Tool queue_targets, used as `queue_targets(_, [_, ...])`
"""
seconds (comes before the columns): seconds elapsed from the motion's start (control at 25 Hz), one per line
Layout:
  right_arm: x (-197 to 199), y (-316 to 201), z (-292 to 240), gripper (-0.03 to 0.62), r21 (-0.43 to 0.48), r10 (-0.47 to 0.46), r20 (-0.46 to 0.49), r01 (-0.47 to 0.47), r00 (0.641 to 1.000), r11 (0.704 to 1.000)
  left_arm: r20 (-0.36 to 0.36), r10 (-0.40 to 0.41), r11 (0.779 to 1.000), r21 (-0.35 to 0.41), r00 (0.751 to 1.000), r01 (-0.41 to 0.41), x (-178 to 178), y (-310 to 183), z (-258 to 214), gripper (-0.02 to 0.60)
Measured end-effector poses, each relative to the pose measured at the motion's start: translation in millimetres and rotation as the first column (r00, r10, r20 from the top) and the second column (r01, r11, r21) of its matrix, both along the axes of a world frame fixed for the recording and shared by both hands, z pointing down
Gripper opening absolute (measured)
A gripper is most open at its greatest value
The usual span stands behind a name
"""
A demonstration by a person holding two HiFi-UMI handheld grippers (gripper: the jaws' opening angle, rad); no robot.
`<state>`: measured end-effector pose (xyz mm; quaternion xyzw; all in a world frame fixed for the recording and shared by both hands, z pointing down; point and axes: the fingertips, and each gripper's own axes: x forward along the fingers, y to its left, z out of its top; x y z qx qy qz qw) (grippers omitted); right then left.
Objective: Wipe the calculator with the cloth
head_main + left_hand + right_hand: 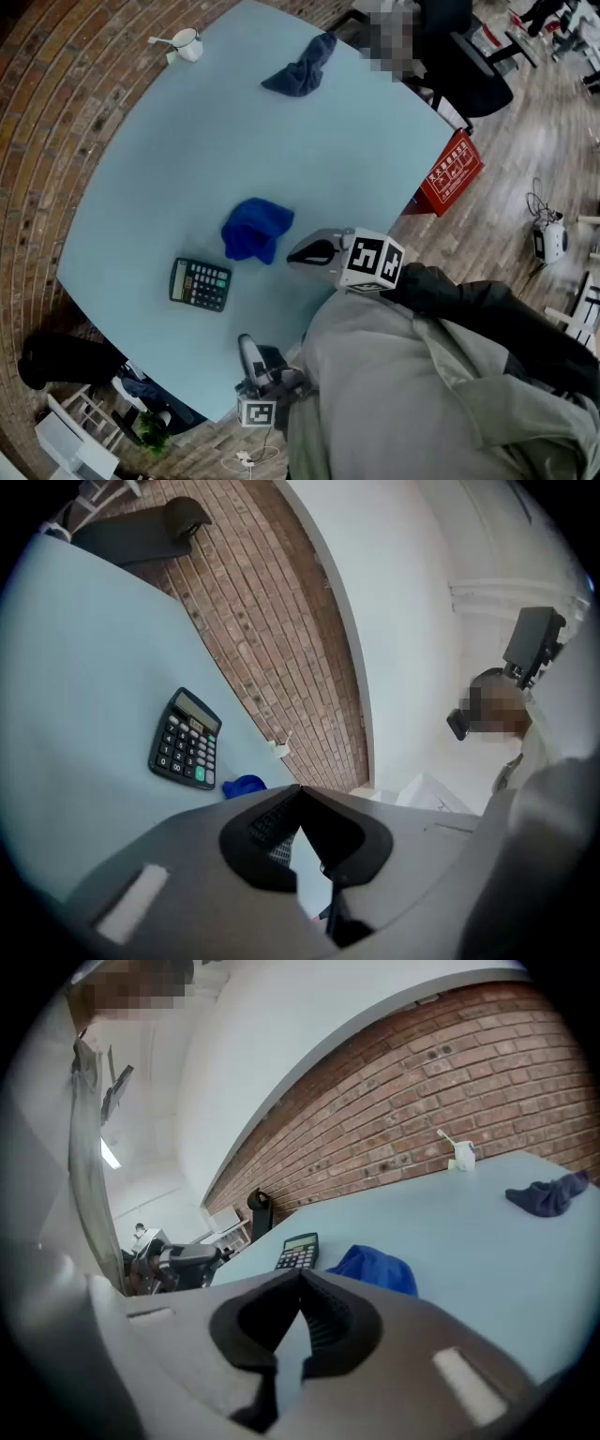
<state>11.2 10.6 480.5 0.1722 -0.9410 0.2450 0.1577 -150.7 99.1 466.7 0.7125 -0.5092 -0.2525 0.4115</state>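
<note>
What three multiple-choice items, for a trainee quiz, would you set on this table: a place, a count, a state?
1. In the head view, the calculator lies, from the bright blue cloth: A) on top B) lower left, apart C) far off by the cup.
2. Cloths on the table: A) one B) two C) three.
3. The right gripper is: A) shut, empty B) shut on a cloth C) wide open.
1 B: bare table shows between them. 2 B: one bright blue, one dark blue cloth farther off. 3 A: its jaws meet on nothing.
</note>
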Motion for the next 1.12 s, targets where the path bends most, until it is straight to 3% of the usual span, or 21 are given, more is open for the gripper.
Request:
queue_targets(0.24, [3, 5, 0, 0.002, 0.022, 0.007, -0.022, -0.007, 1.0, 1.0, -0.014, -0.004, 1.0, -0.019, 1.0, 0.003, 1, -5, 1, 0.0])
queue_targets(0.48, [-12, 9, 4, 0.002, 0.16, -0.105, -0.188, 0.136, 0.977, 0.978, 0.001, -0.003, 1.0, -0.017, 1.0, 0.003, -14, -6, 6, 0.0])
queue_targets(0.68, [-22, -30, 2, 0.003, 0.286, -0.019, -0.224, 0.084, 0.974, 0.954, 0.062, 0.019, 0.997, -0.074, 0.998, -0.015, -34, -19, 22, 0.163])
queue_targets(0.92, [-53, -74, 47, 0.23, 0.24, -0.031, -0.376, 0.13, 0.926, 0.962, 0.115, 0.014, 0.994, -0.106, 0.993, -0.002, -71, -50, 33, 0.198])
queue_targets(1.12, [-74, -98, 97, 0.268, 0.173, -0.086, -0.534, 0.208, 0.841, 0.963, 0.152, 0.021, 0.989, -0.145, 0.988, 0.002, -84, -65, 46, 0.237])
